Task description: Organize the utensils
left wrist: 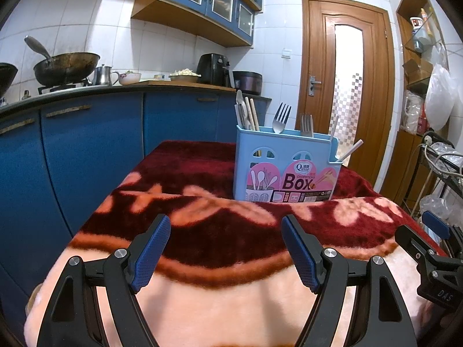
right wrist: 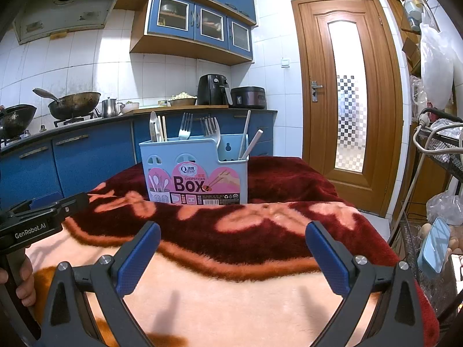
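Observation:
A light blue utensil box with a pink "Box" label stands upright on the red and peach blanket; it also shows in the right wrist view. It holds a knife and chopsticks in its left part, two forks in the middle and white sticks at the right. My left gripper is open and empty, low over the blanket in front of the box. My right gripper is open and empty, also in front of the box.
Blue kitchen cabinets with a wok, a kettle and an air fryer run behind and to the left. A wooden door stands at the back right. A wire rack with bags is at the right.

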Motion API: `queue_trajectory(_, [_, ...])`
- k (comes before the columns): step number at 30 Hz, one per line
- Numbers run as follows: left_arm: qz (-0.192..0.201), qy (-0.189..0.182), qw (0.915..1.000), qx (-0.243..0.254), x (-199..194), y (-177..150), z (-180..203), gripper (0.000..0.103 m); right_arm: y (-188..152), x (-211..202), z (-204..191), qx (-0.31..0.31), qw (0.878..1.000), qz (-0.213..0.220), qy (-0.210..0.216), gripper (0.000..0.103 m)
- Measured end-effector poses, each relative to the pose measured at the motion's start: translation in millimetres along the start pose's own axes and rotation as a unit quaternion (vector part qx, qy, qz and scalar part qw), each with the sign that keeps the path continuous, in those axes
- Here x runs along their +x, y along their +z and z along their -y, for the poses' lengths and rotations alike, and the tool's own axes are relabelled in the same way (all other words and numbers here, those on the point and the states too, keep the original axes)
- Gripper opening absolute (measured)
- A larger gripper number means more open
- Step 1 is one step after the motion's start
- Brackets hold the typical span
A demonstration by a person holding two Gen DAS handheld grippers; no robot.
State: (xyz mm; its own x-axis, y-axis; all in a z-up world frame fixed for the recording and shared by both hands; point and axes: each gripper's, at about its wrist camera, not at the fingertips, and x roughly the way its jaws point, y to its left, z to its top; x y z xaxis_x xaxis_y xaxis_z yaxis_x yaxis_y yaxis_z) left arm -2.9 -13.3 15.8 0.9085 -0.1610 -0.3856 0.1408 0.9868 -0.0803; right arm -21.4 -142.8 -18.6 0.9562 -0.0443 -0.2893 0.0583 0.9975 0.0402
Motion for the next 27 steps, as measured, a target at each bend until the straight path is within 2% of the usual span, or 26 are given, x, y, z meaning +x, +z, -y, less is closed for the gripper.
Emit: queue_trajectory(27, [0.002,0.0,1.0,-0.002,-1.7,0.1,0.6,0.08,-0.2,-0.2,0.0,0.0,1.0,0.0,0.0,0.102])
